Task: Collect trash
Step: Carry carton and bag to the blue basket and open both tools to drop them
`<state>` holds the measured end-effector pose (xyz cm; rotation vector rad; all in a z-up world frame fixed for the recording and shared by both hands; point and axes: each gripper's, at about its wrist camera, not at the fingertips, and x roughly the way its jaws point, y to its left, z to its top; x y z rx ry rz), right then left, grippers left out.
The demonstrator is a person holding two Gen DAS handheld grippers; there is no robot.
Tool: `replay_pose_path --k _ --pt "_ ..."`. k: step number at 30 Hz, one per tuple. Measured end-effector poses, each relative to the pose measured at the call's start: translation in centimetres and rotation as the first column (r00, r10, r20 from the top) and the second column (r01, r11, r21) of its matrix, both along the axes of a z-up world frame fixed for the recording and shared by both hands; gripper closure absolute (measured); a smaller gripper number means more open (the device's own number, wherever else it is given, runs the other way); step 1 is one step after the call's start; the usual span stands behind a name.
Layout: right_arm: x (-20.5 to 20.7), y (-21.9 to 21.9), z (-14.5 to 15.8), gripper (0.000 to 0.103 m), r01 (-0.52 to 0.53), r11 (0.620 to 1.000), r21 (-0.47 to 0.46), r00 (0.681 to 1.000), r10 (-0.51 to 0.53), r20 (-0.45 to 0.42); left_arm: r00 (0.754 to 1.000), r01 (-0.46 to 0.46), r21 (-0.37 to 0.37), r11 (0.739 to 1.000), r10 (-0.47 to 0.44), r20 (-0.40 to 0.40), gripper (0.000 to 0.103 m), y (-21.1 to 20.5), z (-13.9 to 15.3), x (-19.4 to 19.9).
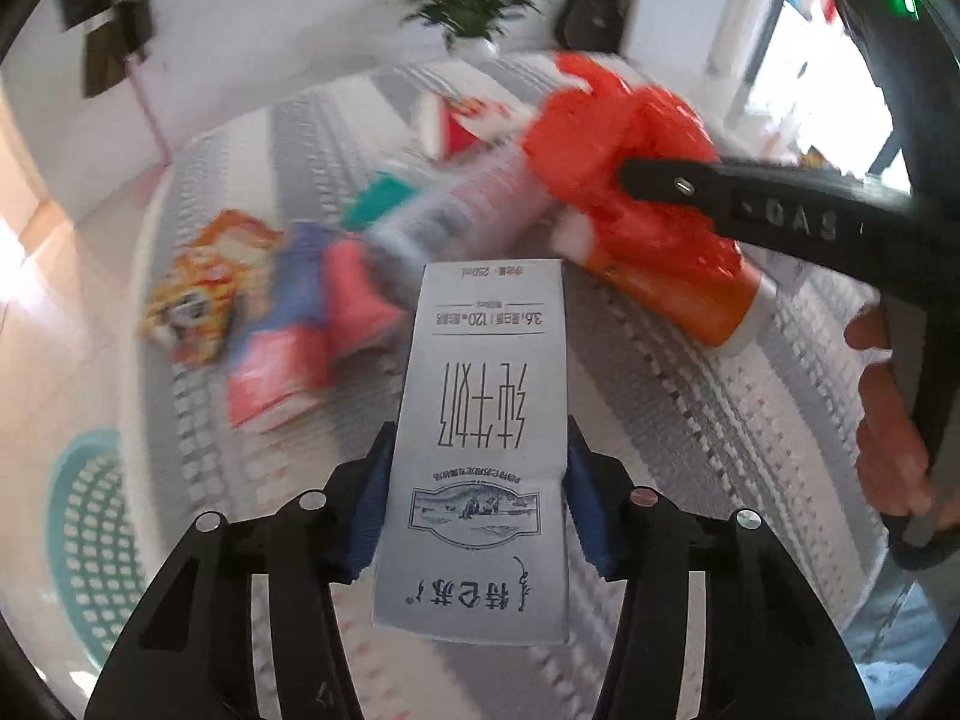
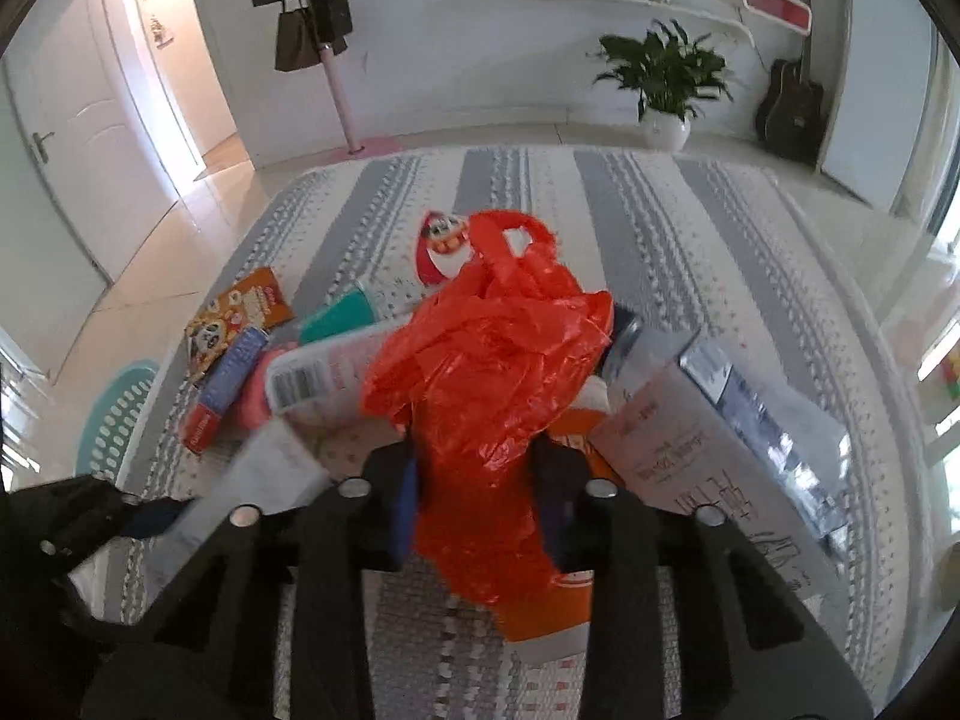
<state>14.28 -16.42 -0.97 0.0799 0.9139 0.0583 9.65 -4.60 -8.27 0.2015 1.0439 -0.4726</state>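
Observation:
My left gripper (image 1: 477, 474) is shut on a white milk carton (image 1: 480, 450) with blue Chinese print, held above the striped rug. My right gripper (image 2: 474, 480) is shut on a crumpled red plastic bag (image 2: 486, 372); the bag also shows in the left wrist view (image 1: 618, 150), pinched by the right gripper's black finger. More trash lies on the rug: an orange carton (image 1: 690, 294), a snack packet (image 2: 240, 315), a blue and red box (image 2: 225, 387), a teal item (image 2: 339, 315) and a white packet (image 2: 327, 375).
A teal perforated basket (image 1: 90, 534) lies at the rug's left edge, also in the right wrist view (image 2: 117, 414). A second white carton (image 2: 690, 450) lies at right. A potted plant (image 2: 663, 84), a guitar (image 2: 789, 102) and a coat stand (image 2: 342, 96) stand by the far wall.

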Motion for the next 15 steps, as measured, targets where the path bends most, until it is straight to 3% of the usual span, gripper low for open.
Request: replay_pose_path --k 4,6,10,15 --pt "-1.5 1.5 3.2 0.079 -0.025 1.000 0.006 0.996 0.024 0.084 0.992 -0.097 -0.144 0.985 0.107 0.065 0.053 5.5 4.2 -1.0" --pt "-2.3 3.0 5.4 0.079 -0.054 0.998 0.009 0.990 0.053 0.131 0.982 -0.137 -0.165 0.977 0.155 0.104 0.053 7.6 5.9 -1.5" --pt "-3.4 7.2 8.6 0.079 -0.136 0.991 0.004 0.971 0.133 0.198 0.942 -0.243 -0.201 0.949 0.280 0.184 0.053 13.5 9.3 -2.6" --pt "-4.0 14.4 11.0 0.079 -0.271 0.963 -0.013 0.935 0.266 0.236 0.879 -0.382 -0.236 0.894 0.430 0.206 0.053 21.0 11.1 -3.6"
